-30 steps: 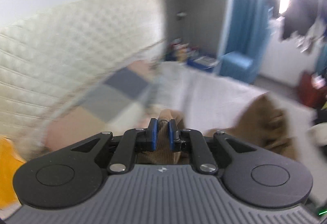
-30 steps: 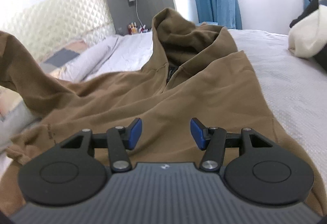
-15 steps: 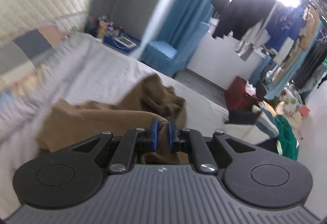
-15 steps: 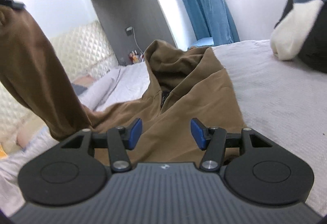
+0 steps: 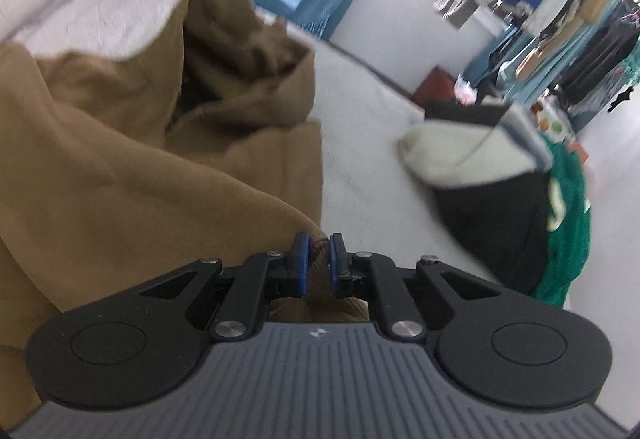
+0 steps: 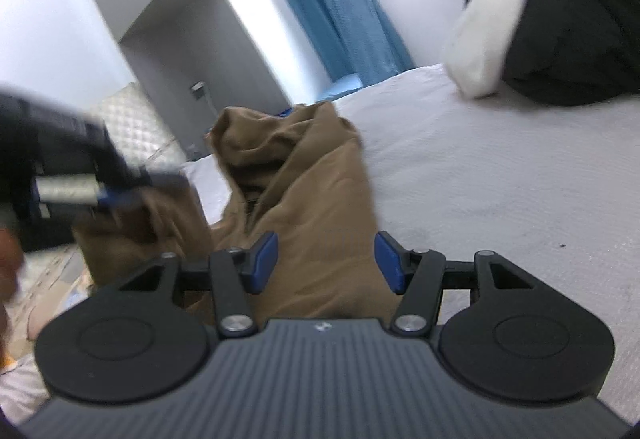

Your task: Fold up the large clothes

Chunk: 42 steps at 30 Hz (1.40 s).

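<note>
Left tool (image 5: 318, 259) pinches brown hoodie (image 5: 120, 167); no legible writing anywhere.

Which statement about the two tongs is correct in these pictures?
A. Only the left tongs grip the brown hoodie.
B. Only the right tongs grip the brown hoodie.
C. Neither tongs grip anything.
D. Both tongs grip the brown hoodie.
A: the left tongs pinch a fold of the brown hoodie between nearly closed pads, while the right tongs stand open above the cloth, gripping nothing.
</note>
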Motion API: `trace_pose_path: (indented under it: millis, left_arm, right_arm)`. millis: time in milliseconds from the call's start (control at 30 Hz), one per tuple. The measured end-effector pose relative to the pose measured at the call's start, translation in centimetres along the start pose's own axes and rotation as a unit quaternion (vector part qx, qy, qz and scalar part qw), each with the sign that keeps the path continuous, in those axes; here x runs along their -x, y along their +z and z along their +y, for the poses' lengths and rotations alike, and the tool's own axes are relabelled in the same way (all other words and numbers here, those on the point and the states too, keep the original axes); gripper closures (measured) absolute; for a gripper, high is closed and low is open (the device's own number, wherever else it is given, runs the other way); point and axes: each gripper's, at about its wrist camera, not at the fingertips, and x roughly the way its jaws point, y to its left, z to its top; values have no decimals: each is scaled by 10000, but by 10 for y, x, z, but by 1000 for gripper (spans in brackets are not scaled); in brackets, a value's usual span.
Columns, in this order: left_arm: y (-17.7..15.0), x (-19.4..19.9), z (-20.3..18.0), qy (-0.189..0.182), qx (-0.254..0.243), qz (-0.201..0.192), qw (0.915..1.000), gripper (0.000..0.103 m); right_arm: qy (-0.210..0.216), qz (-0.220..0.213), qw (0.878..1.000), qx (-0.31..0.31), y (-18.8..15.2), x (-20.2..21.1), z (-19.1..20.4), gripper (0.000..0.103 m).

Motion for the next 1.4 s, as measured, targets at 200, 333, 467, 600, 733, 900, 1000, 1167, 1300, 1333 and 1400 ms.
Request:
trace_pose_path:
  millis: [200, 333, 467, 600, 733, 900, 1000, 1167, 1300, 1333, 1400]
  left_arm:
    - [-16, -36, 21, 26, -52, 356, 9993, 89]
    - [-19, -33, 35, -210, -174, 529, 9982, 72]
    - [-26, 0, 55, -246, -398, 310, 9984, 69]
    - [-32, 45, 87, -201, -541, -251, 9980, 65]
    - [-31, 77, 127, 60, -549, -825, 9951, 65]
    - [-21, 83, 161, 721, -908, -1398, 9834, 65]
    - [-8, 71, 181, 856, -946, -1533, 9799, 65]
    - [11, 33, 213, 1128, -705, -1518, 9794, 66]
    - [23, -1, 239, 1292, -414, -1276, 9825, 68]
    - [24, -9, 244, 1390, -411, -1227, 9818, 71]
    - [28, -20, 257, 1404, -304, -1110, 9834, 75]
  right_arm:
    - [-267, 29, 9995, -173, -2, -11, -12, 46]
    - [-349, -52, 9994, 21, -4, -13, -7, 46]
    - [-386, -30, 9990, 202, -9, -15, 1, 45]
    - [-231, -190, 9980, 554, -11, -6, 20, 46]
    - [11, -251, 9958, 876, -16, 2, 44, 46]
    - [224, -259, 9910, 1296, -24, 0, 77, 47]
    - [273, 75, 9899, 1390, -32, -13, 90, 65]
    - [-142, 446, 9852, 1652, -49, -44, 93, 75]
    - [-547, 569, 9828, 1670, -53, -70, 81, 78]
    - [-598, 621, 9828, 1632, -54, -75, 78, 79]
    - [-666, 748, 9823, 1582, -58, -89, 72, 79]
